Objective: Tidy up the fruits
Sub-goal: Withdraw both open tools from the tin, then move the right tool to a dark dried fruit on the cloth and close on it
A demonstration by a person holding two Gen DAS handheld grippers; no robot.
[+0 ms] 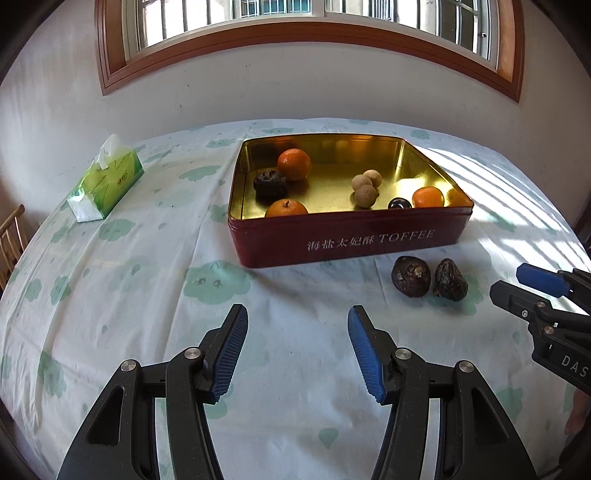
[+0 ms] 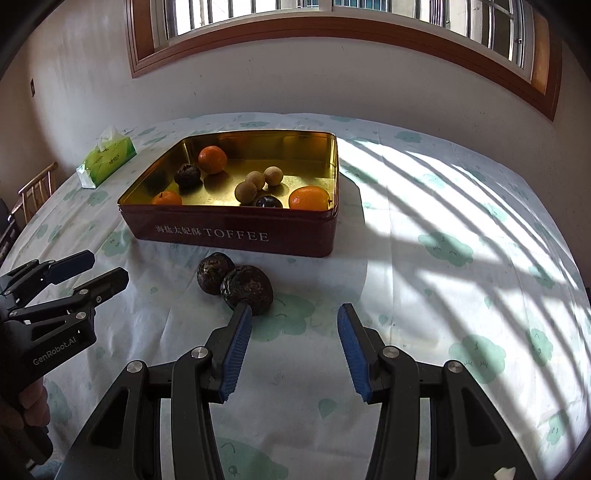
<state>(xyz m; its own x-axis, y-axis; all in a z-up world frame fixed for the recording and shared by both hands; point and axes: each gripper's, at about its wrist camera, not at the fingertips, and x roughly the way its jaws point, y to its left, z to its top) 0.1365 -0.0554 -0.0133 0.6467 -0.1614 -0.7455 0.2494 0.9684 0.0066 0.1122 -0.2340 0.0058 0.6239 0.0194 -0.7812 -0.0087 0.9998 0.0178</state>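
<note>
The left gripper [image 1: 297,323] hangs above the tablecloth [image 1: 129,280] with its jaws spread wide and nothing between the blue pads. Straight ahead of it sits the red toffee tin [image 1: 351,242], its gold inside open to view. Ahead and to its right, in front of the tin's near wall, two dark wrinkled fruits [image 1: 411,276] lie side by side on the cloth, touching or nearly so. Far ahead on its left rests a green tissue pack [image 1: 107,179] near the table's edge.

Inside the tin, seen from the left gripper, a tangerine [image 1: 294,164] lies at the back left with a dark wrinkled fruit [image 1: 270,182] just beside it, and a second tangerine [image 1: 286,209] sits against the near wall. Three pale longans [image 1: 364,188] cluster in the middle. A small dark glossy fruit [image 1: 399,203] and a third tangerine [image 1: 428,197] lie in the near right corner.

The right gripper [image 2: 293,317] is also released, jaws wide, holding nothing. The larger dark fruit [image 2: 248,290] lies just ahead of its left finger [image 2: 236,343], whose tip overlaps the fruit in view; whether they touch cannot be told. The smaller dark fruit [image 2: 213,274] sits just beyond, toward the tin [image 2: 236,236]. The left gripper appears off to the right gripper's left, well apart, low over the cloth. Striped sunlight from the window [image 2: 332,22] falls on the cloth to the right gripper's right.
</note>
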